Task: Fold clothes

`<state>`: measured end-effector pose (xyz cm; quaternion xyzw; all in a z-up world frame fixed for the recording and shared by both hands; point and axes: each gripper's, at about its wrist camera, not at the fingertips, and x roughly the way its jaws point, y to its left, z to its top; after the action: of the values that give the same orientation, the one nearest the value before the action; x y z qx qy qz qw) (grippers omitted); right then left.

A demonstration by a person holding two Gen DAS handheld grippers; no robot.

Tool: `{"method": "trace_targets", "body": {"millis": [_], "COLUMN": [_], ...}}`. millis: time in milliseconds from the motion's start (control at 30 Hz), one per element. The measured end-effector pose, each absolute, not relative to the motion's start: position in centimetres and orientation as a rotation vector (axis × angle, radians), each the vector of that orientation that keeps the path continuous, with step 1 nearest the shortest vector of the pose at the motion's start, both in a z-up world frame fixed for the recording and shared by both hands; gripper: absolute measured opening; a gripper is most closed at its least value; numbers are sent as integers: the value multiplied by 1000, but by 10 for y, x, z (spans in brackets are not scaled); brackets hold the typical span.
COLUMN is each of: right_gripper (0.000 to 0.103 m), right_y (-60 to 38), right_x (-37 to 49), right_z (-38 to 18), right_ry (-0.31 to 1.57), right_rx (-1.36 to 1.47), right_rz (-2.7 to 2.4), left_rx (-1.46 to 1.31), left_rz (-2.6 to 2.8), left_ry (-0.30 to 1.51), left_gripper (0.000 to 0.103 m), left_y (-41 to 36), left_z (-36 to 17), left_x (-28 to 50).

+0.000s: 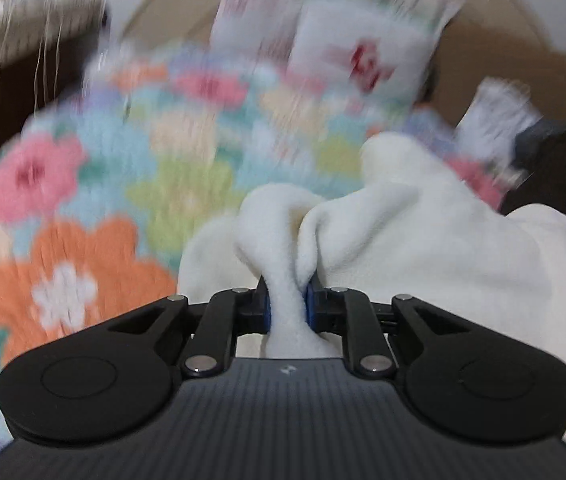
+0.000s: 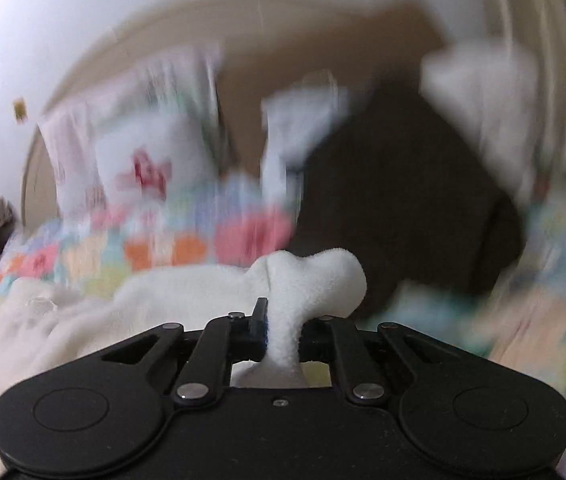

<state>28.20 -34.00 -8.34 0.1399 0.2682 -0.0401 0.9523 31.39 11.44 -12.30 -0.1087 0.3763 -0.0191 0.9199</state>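
A cream fleece garment (image 1: 423,240) lies bunched on a flowered bedspread (image 1: 83,208). My left gripper (image 1: 287,300) is shut on a pinched fold of it, with the cloth spreading to the right. In the right wrist view my right gripper (image 2: 283,330) is shut on another fold of the same garment (image 2: 83,320), which trails off to the left over the bedspread (image 2: 203,248). The cloth hides both grippers' fingertips. Both views are motion-blurred.
A white patterned pillow (image 1: 343,40) leans on a tan headboard (image 1: 503,52) at the back. A dark brown cloth or cushion (image 2: 403,200) lies to the right, with pale items (image 2: 483,100) on it. A dark bedside stand (image 1: 23,60) is at far left.
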Motion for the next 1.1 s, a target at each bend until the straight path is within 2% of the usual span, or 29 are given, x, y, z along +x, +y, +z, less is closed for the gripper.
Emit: {"method": "trace_targets", "body": {"millis": [100,133,167,200,233,300,400,567,700,733,800,900,1000,1033,1067,1100], "right_gripper": [16,18,31,41,46,61,67,67,68,69,79,81,87,89,96,100], "right_y": [-346,-344,-342,-340,-338,-343,-351,-349,-352,-355,-359,-360,-353,-351,-349,-346], "right_x": [295,291,287,282,274,251,221,178,153,146,136,136,149,154,160,166], "right_z": [-107,-103,-100,-97,-94,-87,-81,-93,-106,-111,-127,-152,-179,-188,-196,-193], "right_ry": [658,652,647,641,639,641,675,750,821,831,859,910,945,939,925,877], "right_rx": [345,337,328,323,332,364,471,545,652,708,832,1017,1138,1177,1207,1204], "right_rz": [-81,-95,-109,-122,-130,-144,-157,-116,-79,-62,-50,-2,2,-28,-52,-53], "left_rx": [-190,-183,-189,-187,-185,-183,-209,-269,-215,-178,-133,-155,-148,-140,-133,-133], "left_rz": [-5,6,10,17,23,18,-3,-52,-82,-77,-90,-153,-122,-108,-94,-83], "left_ry": [833,841,819,807,795,780,787,840,838,821,790,779,758,746,736,741], "left_gripper": [30,32,34,43,53,57,62,62,62,66,77,87,86,71,57,38], "left_y": [115,116,119,122,126,131,136,130,107,99,88,82,81,82,83,87], "left_z": [-133,-134,-126,-118,-110,-98,-91,-111,-118,-118,-123,-139,-149,-150,-151,-152], "left_x": [310,305,295,283,271,246,204,155,148,148,149,155,160,160,161,162]}}
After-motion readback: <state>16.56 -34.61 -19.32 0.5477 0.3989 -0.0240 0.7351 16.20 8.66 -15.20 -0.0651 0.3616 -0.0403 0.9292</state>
